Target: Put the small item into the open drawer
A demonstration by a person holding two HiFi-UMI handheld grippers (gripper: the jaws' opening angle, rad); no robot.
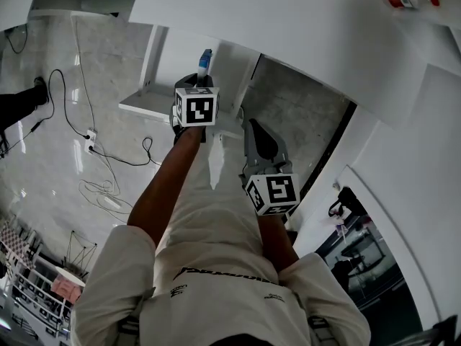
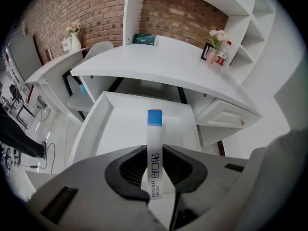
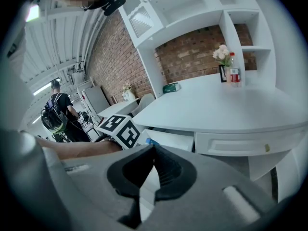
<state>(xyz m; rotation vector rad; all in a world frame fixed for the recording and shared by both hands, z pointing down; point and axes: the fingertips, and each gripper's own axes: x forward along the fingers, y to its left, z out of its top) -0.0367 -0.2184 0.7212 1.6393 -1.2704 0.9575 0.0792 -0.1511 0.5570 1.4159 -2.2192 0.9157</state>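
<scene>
While the small item (image 2: 154, 137) sits pinched between the pads of the left hand-held gripper (image 2: 154, 154), its blue end points out past the jaw tips, straight over the open drawer (image 2: 91, 125). It is a slim, flat white stick with dark print along it, and the jaws close on its lower half, so the upper half stands free. In the head view the same blue tip (image 1: 205, 62) shows above the left gripper's marker cube, over the drawer (image 1: 144, 105) and near its inner side.

It looks very light and thin (likely a sachet or a narrow tube, though the pictures do not settle which). I judge it may bend a little under a hard squeeze, and its smooth skin could slide between the pads if the grip is loose. The present hold, across the flat faces at mid-length, seems the right one: it keeps the stick from swinging and leaves the free end to touch down first. On release it should fall flat without bouncing far, as the drawer's walls would stop it.

The drawer is pulled out from under the white table (image 2: 168, 64), and its floor looks bare. The right hand-held gripper (image 3: 153, 149) hangs to the right of the drawer and further from it than the left one, jaws pressed together with nothing between them; in the head view it (image 1: 261, 144) is beside the drawer's near right corner.
</scene>
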